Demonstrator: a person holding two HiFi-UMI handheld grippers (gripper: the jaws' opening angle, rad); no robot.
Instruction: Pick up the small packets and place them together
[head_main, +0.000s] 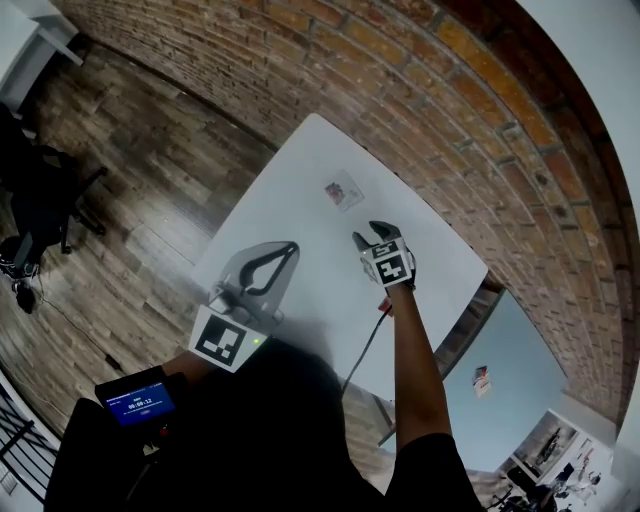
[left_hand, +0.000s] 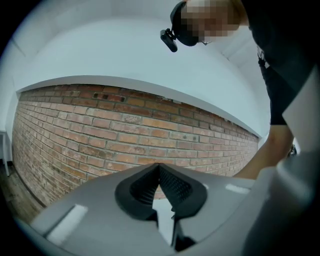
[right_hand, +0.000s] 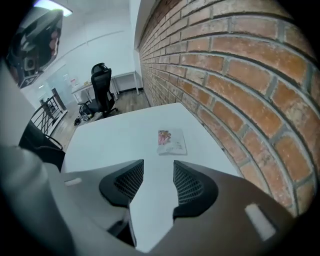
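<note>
Right arm (head_main: 415, 370) stretched straight out over a white tabletop (head_main: 300, 200).
The right tongs (head_main: 368, 235) gape empty, aimed at the flat, near-square white packet with pink print (head_main: 343, 190) by the tabletop's far edge, near the brick wall (head_main: 450, 120); the left tongs (head_main: 290, 247) are closed, empty.

One small packet (head_main: 343, 190) flat on white table (head_main: 290, 200)

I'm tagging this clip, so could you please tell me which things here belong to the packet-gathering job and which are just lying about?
Part of the job: small packet on the white table; right gripper, jaws apart, aimed at it; left gripper, jaws together, empty.
Just around: office chair; brick wall; wooden floor.
</note>
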